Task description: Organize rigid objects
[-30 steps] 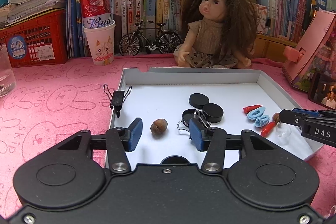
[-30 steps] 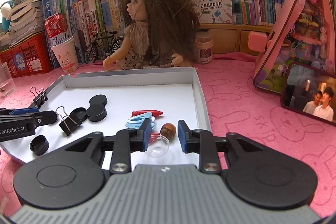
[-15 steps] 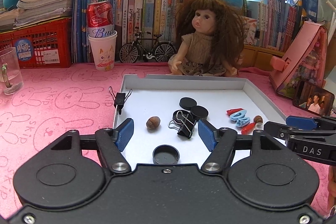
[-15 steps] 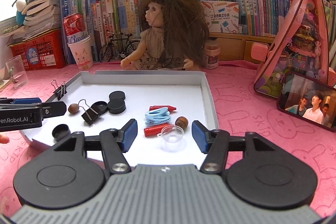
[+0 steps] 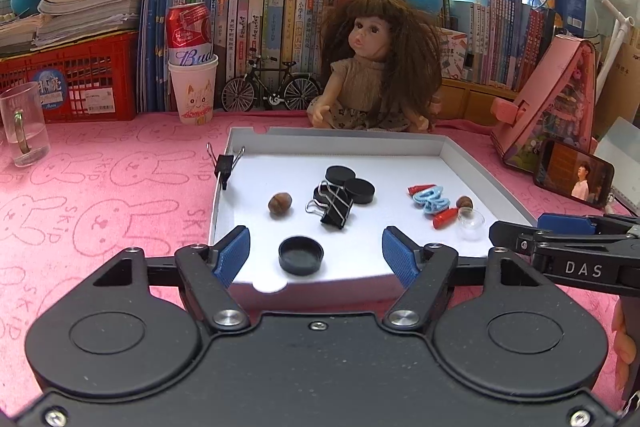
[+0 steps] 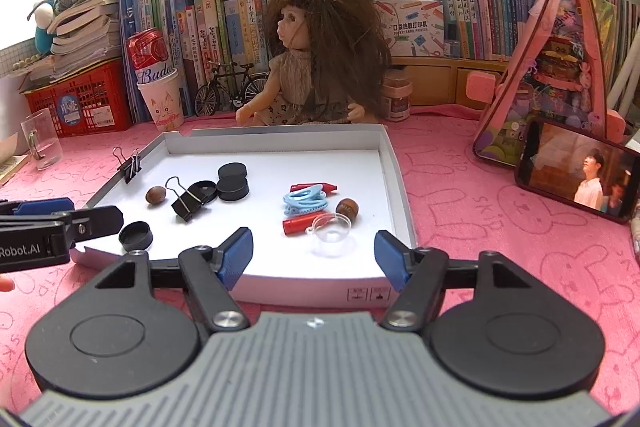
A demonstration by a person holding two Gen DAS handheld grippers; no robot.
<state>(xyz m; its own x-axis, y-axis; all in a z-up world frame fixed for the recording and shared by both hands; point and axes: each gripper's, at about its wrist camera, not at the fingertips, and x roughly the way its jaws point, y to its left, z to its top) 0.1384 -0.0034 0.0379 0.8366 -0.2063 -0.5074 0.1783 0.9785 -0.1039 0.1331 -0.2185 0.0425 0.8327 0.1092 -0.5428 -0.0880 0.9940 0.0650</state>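
A: Currently, what is the gripper status?
B: Left gripper (image 5: 316, 253) and right gripper (image 6: 314, 253): jaws opening, nothing between them. Both are at the near edge of the white tray (image 6: 394, 163), which contains the black cap (image 5: 301, 255), binder clip (image 5: 335, 205) and clear cup (image 6: 332, 233).

Tray (image 5: 486, 174): shallow white box lid, lying flat, open side up.
Black caps (image 5: 350, 183): a touching cluster mid-tray, one partly under the big clip.
Loose cap (image 5: 301, 255): black, hollow side up, near the front edge.
Big binder clip (image 5: 335, 207): black, on its side, wire handles out.
Small binder clip (image 5: 224, 165): clamped on the left rim.
Nuts: one (image 5: 279, 203) left of the big clip, one (image 5: 464, 202) at right.
Blue hair clips (image 6: 306, 201): lying between two red crayons (image 6: 298, 225).
Clear cup (image 6: 333, 230): front right, just beside the right nut.
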